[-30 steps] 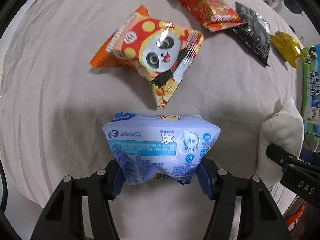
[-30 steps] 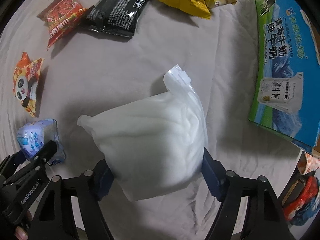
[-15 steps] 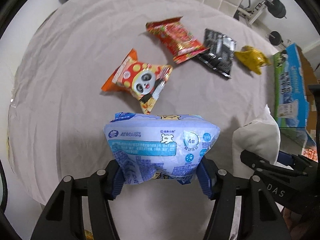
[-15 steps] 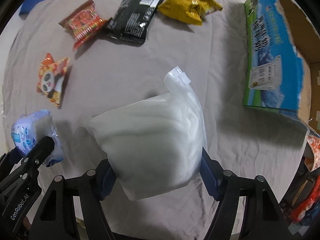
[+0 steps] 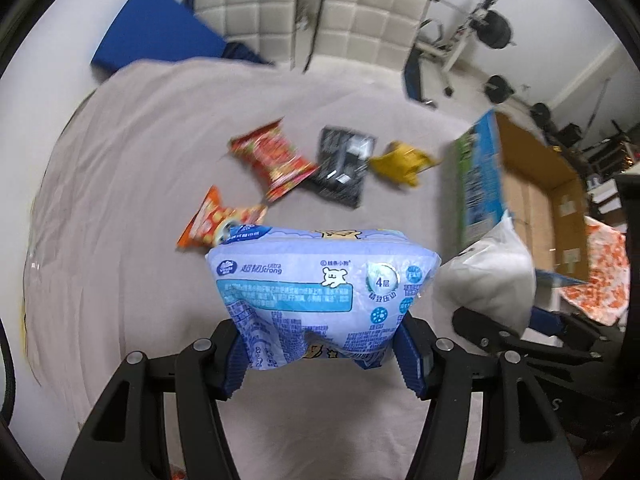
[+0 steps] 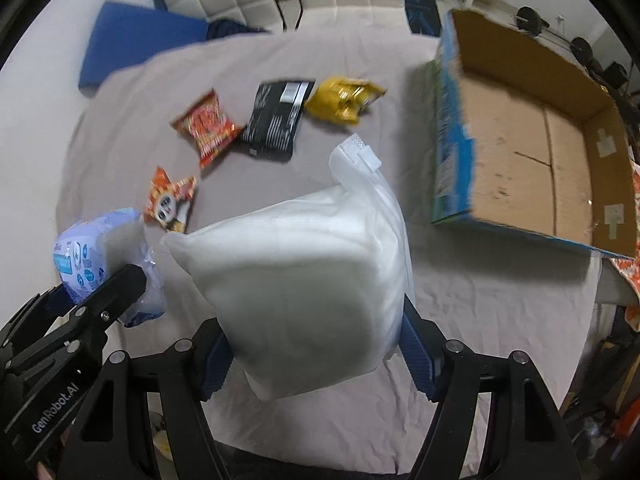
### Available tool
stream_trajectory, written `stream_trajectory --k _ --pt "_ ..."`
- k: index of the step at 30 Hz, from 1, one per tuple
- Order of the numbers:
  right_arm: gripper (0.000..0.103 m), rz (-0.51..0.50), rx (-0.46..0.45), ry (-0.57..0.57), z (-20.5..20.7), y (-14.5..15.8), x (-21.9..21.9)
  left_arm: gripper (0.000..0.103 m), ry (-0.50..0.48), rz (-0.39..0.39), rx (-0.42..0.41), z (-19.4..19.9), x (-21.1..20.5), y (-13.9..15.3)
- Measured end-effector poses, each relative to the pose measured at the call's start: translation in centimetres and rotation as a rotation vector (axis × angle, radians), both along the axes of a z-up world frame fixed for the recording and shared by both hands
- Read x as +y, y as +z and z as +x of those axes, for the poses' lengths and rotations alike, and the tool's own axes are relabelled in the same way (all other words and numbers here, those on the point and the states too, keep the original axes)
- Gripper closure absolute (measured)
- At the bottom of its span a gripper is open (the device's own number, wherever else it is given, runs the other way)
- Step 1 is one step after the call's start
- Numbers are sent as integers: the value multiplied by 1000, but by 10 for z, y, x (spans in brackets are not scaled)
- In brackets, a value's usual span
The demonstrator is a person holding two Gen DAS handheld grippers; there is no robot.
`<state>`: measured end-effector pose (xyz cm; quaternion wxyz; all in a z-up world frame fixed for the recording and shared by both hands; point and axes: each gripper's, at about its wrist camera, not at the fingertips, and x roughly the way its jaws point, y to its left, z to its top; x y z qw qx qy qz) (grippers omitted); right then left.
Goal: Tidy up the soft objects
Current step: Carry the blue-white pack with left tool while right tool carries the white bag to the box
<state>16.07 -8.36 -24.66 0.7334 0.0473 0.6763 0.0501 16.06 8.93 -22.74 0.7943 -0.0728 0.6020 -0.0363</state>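
My left gripper (image 5: 320, 350) is shut on a pale blue tissue pack (image 5: 320, 284) and holds it high above the table; the pack also shows in the right wrist view (image 6: 96, 256). My right gripper (image 6: 316, 356) is shut on a white soft bag (image 6: 304, 280) with a zip top, also lifted; it shows in the left wrist view (image 5: 492, 272). An open cardboard box (image 6: 532, 128) with a blue-green printed side stands on the right of the table; it also shows in the left wrist view (image 5: 480, 184).
On the grey cloth-covered table (image 6: 460, 312) lie a panda snack bag (image 6: 170, 202), a red snack bag (image 6: 208, 126), a black packet (image 6: 278, 118) and a yellow bag (image 6: 342, 98). A blue mat (image 6: 136, 40), chairs and gym gear stand beyond.
Both grippers have risen well above the table with their loads. The view has tilted up, bringing the box's open inside and the room behind into sight.
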Motion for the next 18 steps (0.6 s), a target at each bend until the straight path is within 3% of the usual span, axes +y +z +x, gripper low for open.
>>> stream_trajectory --k 10,18 --pt "29 80 -107 -139 0 74 -85 44 -148 -88 -99 38 -89 72" --pt "29 53 -161 -262 33 106 -190 44 -264 -156 -53 104 -186 75"
